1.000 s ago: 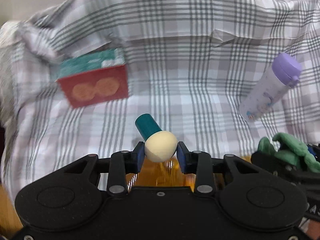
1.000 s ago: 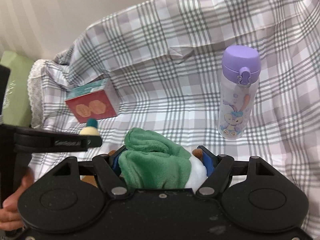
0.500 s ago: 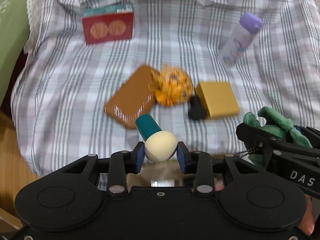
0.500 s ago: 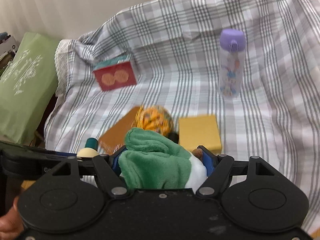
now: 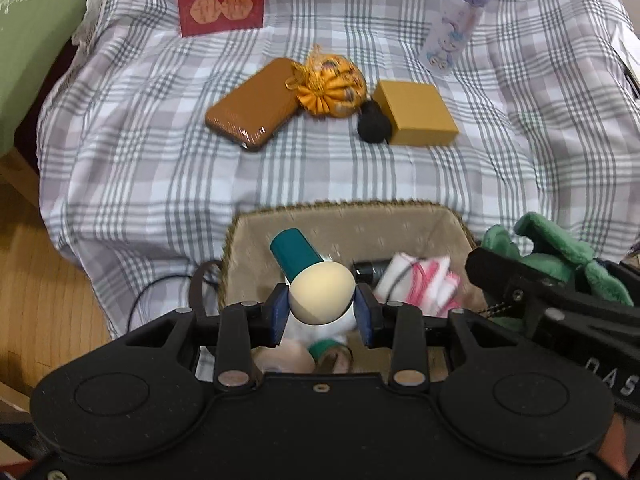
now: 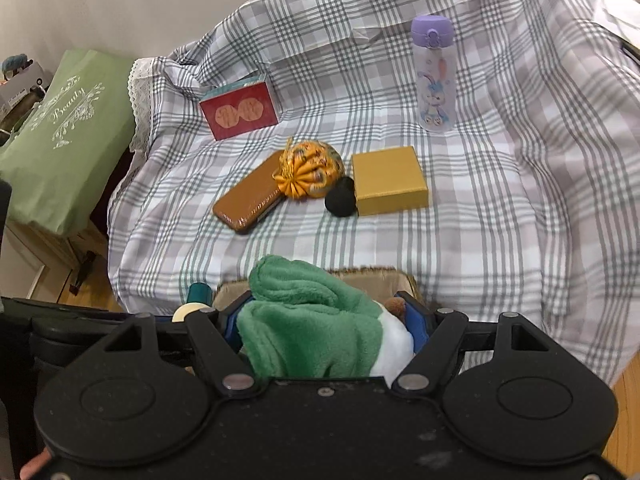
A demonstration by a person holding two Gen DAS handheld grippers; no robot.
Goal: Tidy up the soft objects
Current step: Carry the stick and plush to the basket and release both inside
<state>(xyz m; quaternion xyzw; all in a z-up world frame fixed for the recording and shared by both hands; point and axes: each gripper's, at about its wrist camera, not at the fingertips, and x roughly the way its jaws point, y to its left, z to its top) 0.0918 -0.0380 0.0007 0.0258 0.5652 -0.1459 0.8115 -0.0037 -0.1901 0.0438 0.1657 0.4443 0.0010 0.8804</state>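
Teal-capped sponge (image 5: 316, 284), cap up-left, away

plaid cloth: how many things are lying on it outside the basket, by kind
boxes: 2, red box, gold box
bottle: 1, purple-capped bottle
brown case: 1
orange pouch: 1
black ball: 1
total: 6

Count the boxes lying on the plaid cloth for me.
2. The red box stands at the back left; the gold box lies mid-cloth, beside the black ball. Others may be hidden behind the grippers.
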